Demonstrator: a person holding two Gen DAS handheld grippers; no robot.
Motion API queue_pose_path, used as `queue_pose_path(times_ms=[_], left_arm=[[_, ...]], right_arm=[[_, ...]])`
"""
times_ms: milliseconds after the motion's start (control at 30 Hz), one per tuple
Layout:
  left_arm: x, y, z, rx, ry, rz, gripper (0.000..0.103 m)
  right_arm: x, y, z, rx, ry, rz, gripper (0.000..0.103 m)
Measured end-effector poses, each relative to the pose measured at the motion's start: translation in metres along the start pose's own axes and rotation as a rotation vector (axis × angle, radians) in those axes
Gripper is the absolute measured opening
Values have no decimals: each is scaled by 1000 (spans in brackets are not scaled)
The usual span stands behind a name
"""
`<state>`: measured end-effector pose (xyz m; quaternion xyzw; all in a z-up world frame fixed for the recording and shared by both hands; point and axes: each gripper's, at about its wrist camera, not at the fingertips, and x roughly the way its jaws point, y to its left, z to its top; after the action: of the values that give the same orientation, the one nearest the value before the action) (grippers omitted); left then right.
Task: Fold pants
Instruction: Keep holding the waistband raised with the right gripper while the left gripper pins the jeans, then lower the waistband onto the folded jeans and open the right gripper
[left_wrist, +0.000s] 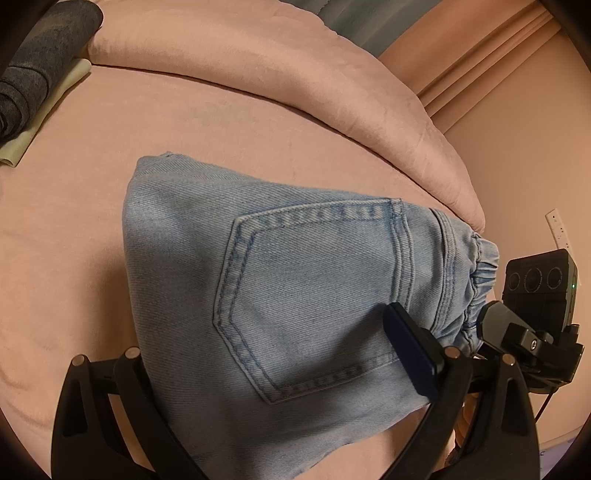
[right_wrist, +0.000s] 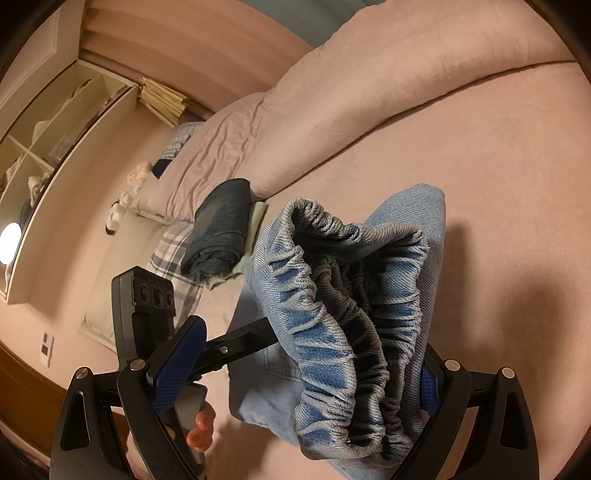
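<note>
A: Left gripper (left_wrist: 269, 373) first. Finger state?

B: Fingers spread wide; the jeans (left_wrist: 295, 295) lie draped between and over them. One blue pad (left_wrist: 410, 354) shows on top of the denim near the back pocket (left_wrist: 314, 291); the other finger (left_wrist: 122, 373) is at the fabric's opposite edge, its pad hidden under the cloth. Not clamped.

A: Right gripper (right_wrist: 295, 373)?

B: Also spread. The elastic waistband (right_wrist: 343, 321) bunches up between its fingers and bulges toward the lens. One blue pad (right_wrist: 181, 362) stands clear of the denim; the other pad (right_wrist: 428, 384) is mostly covered by the gathered waistband. The pictures show cloth touching that side only, so no pinch.

A: How do the two grippers sit?

B: Close together at the waistband end. In the right wrist view a left finger (right_wrist: 240, 343) reaches under the denim, with a hand (right_wrist: 201, 428) on that gripper's handle below.

A: Where are the jeans on the bed (left_wrist: 74, 221)?

B: Folded compact, pocket side up, partly lifted at the waistband, the far folded corner resting on the pink sheet. They sit mid-bed, below the duvet (left_wrist: 295, 74) ridge.

A: Anything else nearby?

B: A dark folded garment (right_wrist: 221, 229) on a pale green cloth (right_wrist: 256, 221), toward the pillow (right_wrist: 173, 258) end, apart from the jeans.
</note>
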<state>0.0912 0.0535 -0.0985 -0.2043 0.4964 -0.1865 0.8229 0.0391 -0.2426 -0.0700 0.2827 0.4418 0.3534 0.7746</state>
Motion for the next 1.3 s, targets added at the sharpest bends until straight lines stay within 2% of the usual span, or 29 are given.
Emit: queue_pose_path(times_ms=[767, 1200, 1300], left_arm=[[1, 3, -2, 1, 13, 12, 98], [7, 5, -3, 17, 23, 75, 97], [7, 7, -4, 21, 22, 110, 97]], right_arm=[[15, 4, -13, 11, -1, -18, 97], [23, -8, -16, 63, 1, -48, 97], [25, -10, -14, 70, 4, -60, 97]])
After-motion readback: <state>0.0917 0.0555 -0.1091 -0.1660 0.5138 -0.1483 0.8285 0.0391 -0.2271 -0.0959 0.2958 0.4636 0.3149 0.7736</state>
